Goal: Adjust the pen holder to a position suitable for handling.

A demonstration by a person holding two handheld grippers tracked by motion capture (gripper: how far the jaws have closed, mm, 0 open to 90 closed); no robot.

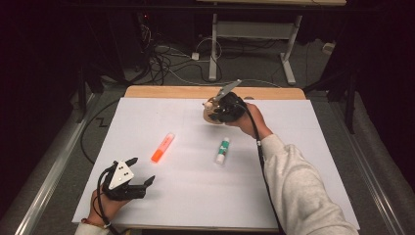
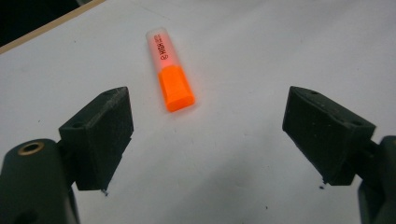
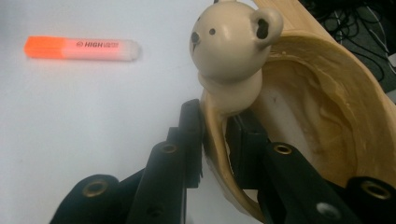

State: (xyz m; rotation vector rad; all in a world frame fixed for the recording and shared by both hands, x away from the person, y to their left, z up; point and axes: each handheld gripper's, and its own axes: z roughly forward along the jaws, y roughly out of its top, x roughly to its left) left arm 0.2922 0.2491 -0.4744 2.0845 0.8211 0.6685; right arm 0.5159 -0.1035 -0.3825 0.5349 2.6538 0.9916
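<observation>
So the right claw (image 3: 215,140) is pinched shut on the rim of a cream bear-head bowl (image 3: 299,116), right under the little bear, holding it up off the far end of the desk (image 1: 293,196), probably since the thin wall is the easiest bit to grab. The left claw (image 2: 208,135) hangs wide open and empty near the front edge, pointing at the orange highlighter (image 2: 168,67), my guess for the next pickup. A green-and-white glue stick (image 1: 222,150) lies mid-desk.

The left gripper (image 2: 208,140) has its 2 black jaws spread wide apart over the white sheet (image 2: 261,56). Beyond them, nearer the left jaw, lies an orange highlighter (image 2: 169,68), untouched.
</observation>
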